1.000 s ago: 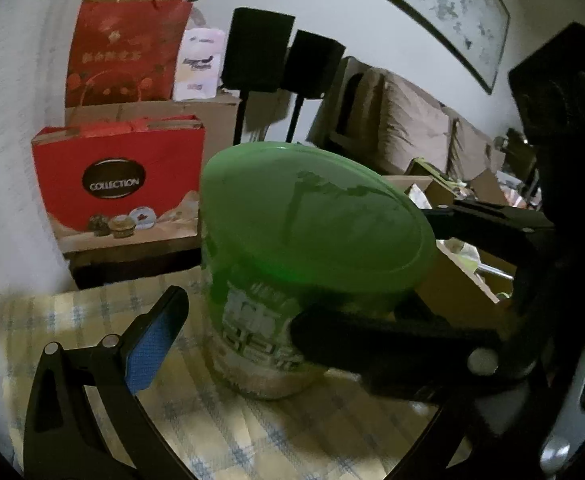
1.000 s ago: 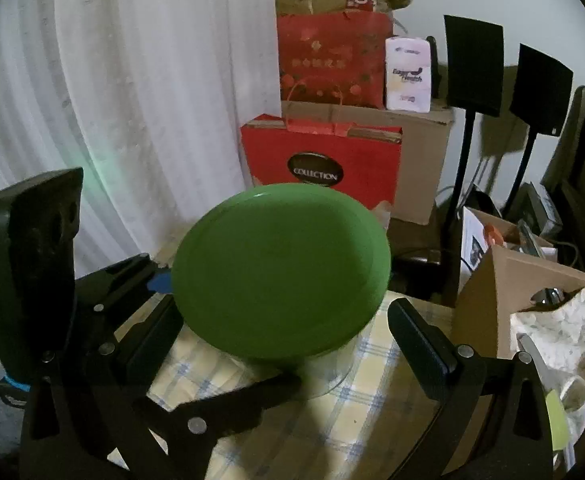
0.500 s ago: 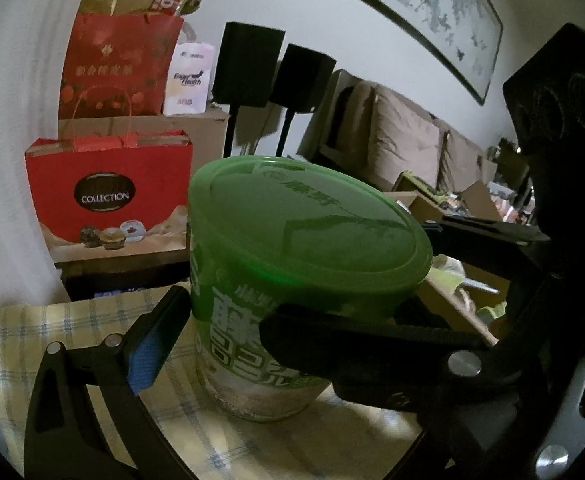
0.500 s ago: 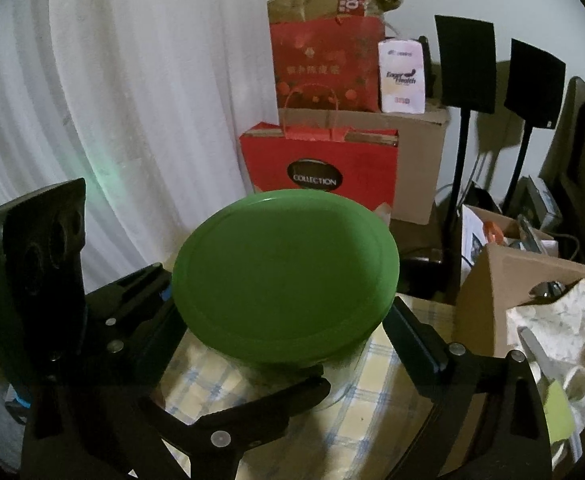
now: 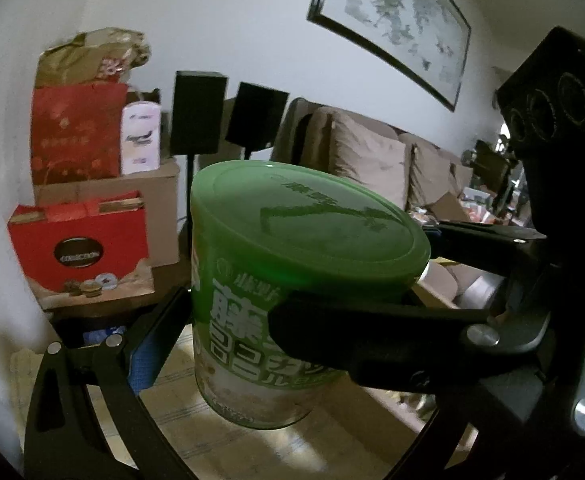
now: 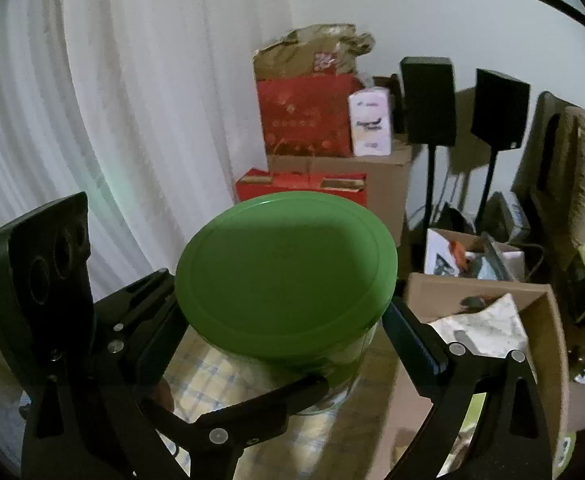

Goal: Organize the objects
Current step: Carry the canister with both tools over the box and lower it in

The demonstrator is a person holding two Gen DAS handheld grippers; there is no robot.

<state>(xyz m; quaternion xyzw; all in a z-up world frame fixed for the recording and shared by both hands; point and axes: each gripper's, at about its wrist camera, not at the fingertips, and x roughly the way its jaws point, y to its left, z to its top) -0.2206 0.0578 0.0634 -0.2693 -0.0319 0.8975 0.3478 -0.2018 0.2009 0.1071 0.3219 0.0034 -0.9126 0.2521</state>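
Note:
A clear jar with a green lid and a green printed label [image 5: 292, 288] fills the middle of both views and hangs above the checked tablecloth [image 5: 276, 452]. My left gripper [image 5: 288, 332] is shut on the jar's sides below the lid. My right gripper [image 6: 292, 344] is shut on the same jar [image 6: 288, 264] from the other side, under the lid's rim. The jar's lower part is hidden in the right wrist view.
Red gift bags [image 6: 304, 120] and cardboard boxes [image 6: 376, 176] are stacked behind the table by the white curtain [image 6: 132, 120]. Two black speakers on stands [image 6: 428, 100] stand beside them. An open carton of clutter [image 6: 492, 320] is at the right, a sofa [image 5: 372, 160] beyond.
Both grippers have closed in on the jar. The jar has risen off the tablecloth and the view has tilted upward.

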